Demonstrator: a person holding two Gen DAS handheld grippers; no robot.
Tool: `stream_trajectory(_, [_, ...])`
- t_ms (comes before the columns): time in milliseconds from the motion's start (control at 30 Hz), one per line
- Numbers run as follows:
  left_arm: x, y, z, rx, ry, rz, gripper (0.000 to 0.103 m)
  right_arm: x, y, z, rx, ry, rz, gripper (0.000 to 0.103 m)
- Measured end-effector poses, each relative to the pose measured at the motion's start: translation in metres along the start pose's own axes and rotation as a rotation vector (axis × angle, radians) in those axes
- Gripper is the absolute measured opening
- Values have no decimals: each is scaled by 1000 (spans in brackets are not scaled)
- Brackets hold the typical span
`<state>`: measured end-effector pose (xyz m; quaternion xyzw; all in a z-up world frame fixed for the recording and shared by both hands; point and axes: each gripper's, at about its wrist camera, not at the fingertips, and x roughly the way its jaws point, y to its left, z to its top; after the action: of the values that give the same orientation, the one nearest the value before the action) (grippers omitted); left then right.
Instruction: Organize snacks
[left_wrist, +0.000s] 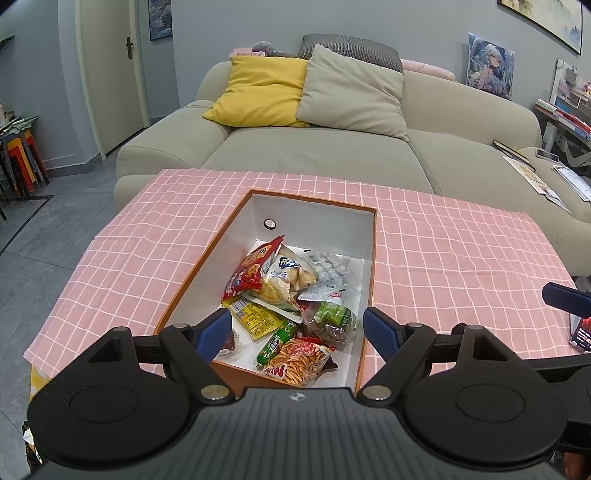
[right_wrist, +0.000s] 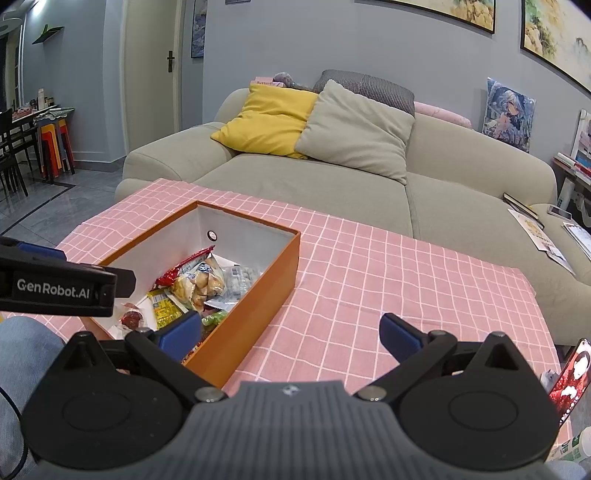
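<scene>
snack packets (left_wrist: 288, 306) heaped in orange box (left_wrist: 192, 275), likely gathered for tidiness; left gripper (left_wrist: 297, 332) and right gripper (right_wrist: 291, 332) gape wide, empty, likely finished

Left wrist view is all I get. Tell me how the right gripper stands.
Observer: The right gripper is open and empty, at the orange box's right side, above the pink checked tablecloth.
Operator: Report what the left gripper blocks inside the box.
Observer: A round red snack in clear wrap, in the near left corner.
Operator: Name what stands right of the right gripper.
Observer: A phone, propped at a tilt, screen lit.
</scene>
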<state>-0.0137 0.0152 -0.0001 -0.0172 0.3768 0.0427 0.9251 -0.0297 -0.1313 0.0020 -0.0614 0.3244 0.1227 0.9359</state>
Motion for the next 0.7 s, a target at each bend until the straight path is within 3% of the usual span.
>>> stream_trajectory(700, [0,6,0,6,-17,8,95,0,1,-1,0,-1,-2,99])
